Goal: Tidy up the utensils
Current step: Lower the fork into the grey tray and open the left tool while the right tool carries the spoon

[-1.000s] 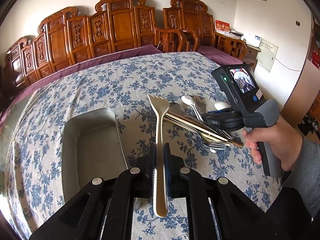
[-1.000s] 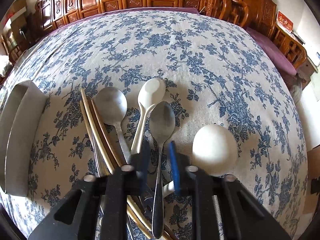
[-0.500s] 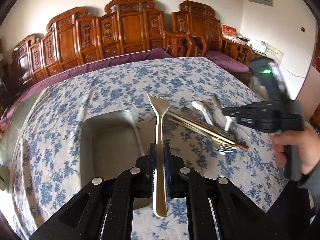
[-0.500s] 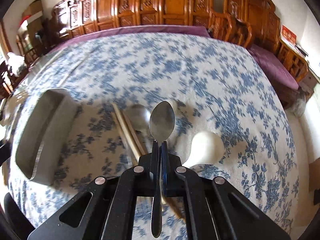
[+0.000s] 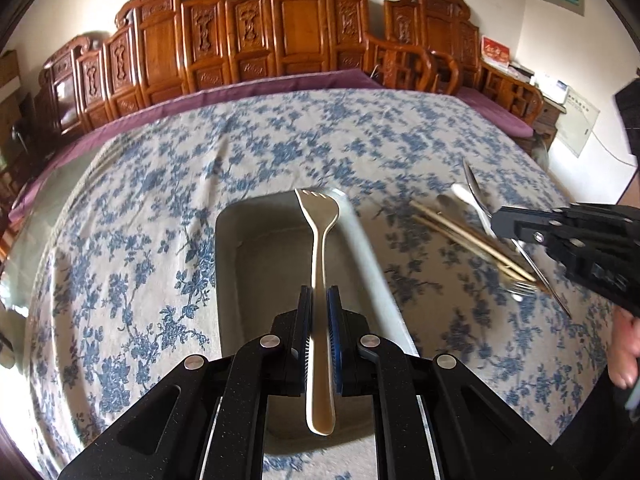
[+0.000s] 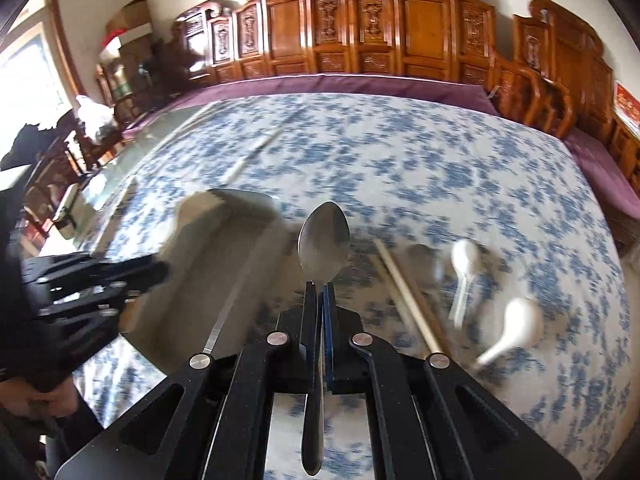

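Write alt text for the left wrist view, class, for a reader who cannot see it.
The left tongs, shut on a metal fork, hold it tines-forward above an empty grey tray on a blue-floral tablecloth. At right, the right tongs grip a metal spoon over loose chopsticks and other utensils.

Left wrist view: the right tongs run off the frame at 3 o'clock; the hand holding them is cut at 4 o'clock. The fork beneath the chopsticks is smeared. Right wrist view: the tray and white spoons are motion-blurred; the tray's near end is hidden behind the left tongs.
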The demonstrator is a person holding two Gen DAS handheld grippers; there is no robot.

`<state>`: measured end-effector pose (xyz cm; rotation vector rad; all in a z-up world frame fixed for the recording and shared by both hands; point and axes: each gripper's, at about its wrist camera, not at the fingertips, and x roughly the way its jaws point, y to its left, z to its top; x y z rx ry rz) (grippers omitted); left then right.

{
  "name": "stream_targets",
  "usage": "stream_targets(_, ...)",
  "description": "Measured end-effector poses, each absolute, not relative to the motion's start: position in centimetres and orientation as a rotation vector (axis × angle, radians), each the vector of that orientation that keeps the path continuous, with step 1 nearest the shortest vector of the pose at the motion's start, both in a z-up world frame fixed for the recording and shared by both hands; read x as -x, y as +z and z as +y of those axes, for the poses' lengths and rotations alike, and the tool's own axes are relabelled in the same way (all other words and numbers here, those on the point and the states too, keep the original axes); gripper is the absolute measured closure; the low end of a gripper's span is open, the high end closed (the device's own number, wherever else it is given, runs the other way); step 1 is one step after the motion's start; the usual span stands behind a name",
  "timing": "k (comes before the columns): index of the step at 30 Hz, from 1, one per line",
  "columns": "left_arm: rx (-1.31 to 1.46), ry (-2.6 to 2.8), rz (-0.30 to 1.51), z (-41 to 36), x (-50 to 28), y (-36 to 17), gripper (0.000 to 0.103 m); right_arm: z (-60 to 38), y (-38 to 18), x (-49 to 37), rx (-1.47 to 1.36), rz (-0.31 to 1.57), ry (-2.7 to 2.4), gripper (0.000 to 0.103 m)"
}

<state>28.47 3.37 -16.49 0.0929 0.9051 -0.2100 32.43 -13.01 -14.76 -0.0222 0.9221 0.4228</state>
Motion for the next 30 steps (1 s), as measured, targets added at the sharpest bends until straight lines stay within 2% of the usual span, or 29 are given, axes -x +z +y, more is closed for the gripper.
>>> stream_targets(13, -0.07, -0.19, 0.962, 4.6, -30.5, -18.7, 0.095, -9.4, -15.1, -32.7, 0.015, 0.922, 0.488, 0.098)
stream_targets(28, -0.05, -0.141, 0.914, 9.5, -28.2, -15.4, 0.094, -3.4, -17.2, -34.5, -0.036, 0.956, 0.576, 0.098)
stream_targets(30, -0.052, -0.136, 0.913, 9.9, -28.0, -15.2, 0.094, -2.6, -17.8, -34.7, -0.024, 0.965, 0.578, 0.102)
